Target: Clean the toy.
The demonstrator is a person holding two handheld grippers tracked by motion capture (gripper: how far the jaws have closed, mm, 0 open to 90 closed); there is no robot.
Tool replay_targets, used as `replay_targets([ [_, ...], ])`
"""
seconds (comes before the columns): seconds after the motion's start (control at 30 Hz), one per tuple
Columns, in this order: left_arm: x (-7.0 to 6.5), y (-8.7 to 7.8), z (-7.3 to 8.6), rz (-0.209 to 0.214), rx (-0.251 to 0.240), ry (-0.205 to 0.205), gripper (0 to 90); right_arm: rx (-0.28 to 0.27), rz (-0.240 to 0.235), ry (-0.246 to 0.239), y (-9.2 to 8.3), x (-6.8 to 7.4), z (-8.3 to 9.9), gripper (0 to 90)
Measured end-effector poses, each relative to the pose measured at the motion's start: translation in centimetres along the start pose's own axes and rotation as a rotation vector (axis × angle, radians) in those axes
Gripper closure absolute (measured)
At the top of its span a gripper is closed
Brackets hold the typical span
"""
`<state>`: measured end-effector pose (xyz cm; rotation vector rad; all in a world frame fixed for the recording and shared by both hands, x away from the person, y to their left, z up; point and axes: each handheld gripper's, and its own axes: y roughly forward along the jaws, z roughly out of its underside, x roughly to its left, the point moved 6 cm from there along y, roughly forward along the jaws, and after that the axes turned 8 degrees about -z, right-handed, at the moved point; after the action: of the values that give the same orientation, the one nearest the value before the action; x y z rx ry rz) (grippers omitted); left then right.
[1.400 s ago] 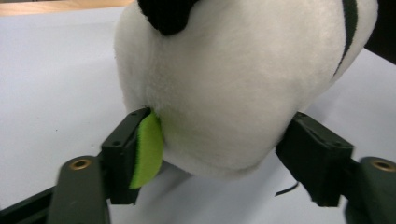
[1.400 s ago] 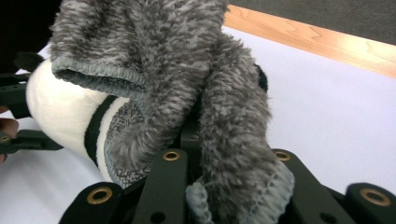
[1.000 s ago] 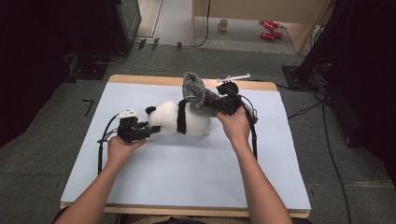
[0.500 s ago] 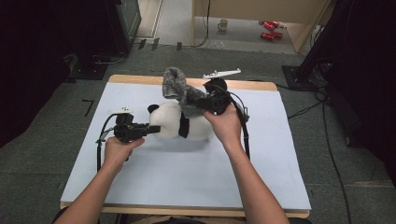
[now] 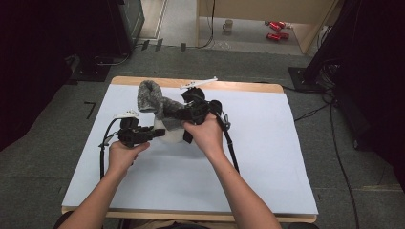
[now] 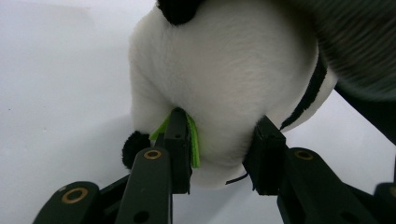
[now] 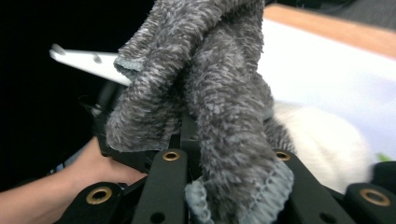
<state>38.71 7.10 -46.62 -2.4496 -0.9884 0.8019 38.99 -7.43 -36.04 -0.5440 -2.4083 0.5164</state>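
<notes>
So it's a wooden table (image 5: 248,87) covered with a white sheet (image 5: 267,157). A plush panda (image 5: 171,134) sits on that sheet, near the far-left part.

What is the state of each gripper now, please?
Left gripper: closed on the plush panda.
Right gripper: closed on the grey fuzzy cloth.

The table (image 5: 267,157) stands in the middle of the floor, with the person's forearms reaching over its near edge. The panda (image 5: 171,133) lies on the sheet left of centre, towards the far side. The left gripper (image 5: 143,135) sits at the panda's left, jaws set against its body with a leaf (image 6: 192,140) beside one jaw. The right gripper (image 5: 188,113) is above and just right of the panda, the cloth (image 5: 152,98) hanging from it up and to the left, apparently draping over the panda. Behind the table, on the floor, stands a mug (image 5: 229,25).
</notes>
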Motion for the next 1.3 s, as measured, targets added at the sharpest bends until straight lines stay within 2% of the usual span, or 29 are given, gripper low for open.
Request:
replay_targets([
  [0.1, 0.0, 0.0, 0.1, -0.012, 0.003, 0.01, 65.3, 0.039, 0.013, 0.024, 1.6, -0.8, 1.1, 78.2],
  [0.17, 0.1, 0.1, 0.3, -0.027, 0.018, 0.019, 64.5, 0.065, 0.06, 0.012, 2.2, -1.6, 1.8, 78.1],
  [0.23, 0.2, 0.3, 0.5, -0.035, 0.028, 0.021, 63.3, 0.065, 0.069, 0.021, 2.3, -2.2, 2.2, 78.1],
  [0.37, 0.4, 0.5, 0.7, -0.038, 0.027, 0.022, 62.2, 0.083, 0.107, -0.013, 2.1, -2.8, 2.6, 78.0],
  [0.57, 1.2, 0.8, 1.3, -0.019, 0.029, 0.018, 60.1, 0.119, 0.175, -0.047, 1.5, -3.4, 3.1, 77.2],
  [0.73, 1.5, 1.1, 1.4, -0.011, 0.008, 0.017, 58.7, 0.115, 0.189, -0.019, 0.7, -4.4, 3.6, 77.0],
  [0.93, 1.4, 1.1, 1.4, -0.03, 0.002, 0.039, 56.8, 0.118, 0.213, -0.013, -0.8, -5.0, 3.9, 77.4],
  [1.07, 1.5, 1.1, 1.4, -0.027, -0.002, 0.041, 56.3, 0.114, 0.238, -0.016, -2.1, -5.4, 3.9, 77.4],
  [1.3, 1.6, 1.1, 1.4, -0.026, -0.001, 0.039, 54.9, 0.101, 0.251, 0.003, -4.7, -6.0, 4.5, 77.2],
])
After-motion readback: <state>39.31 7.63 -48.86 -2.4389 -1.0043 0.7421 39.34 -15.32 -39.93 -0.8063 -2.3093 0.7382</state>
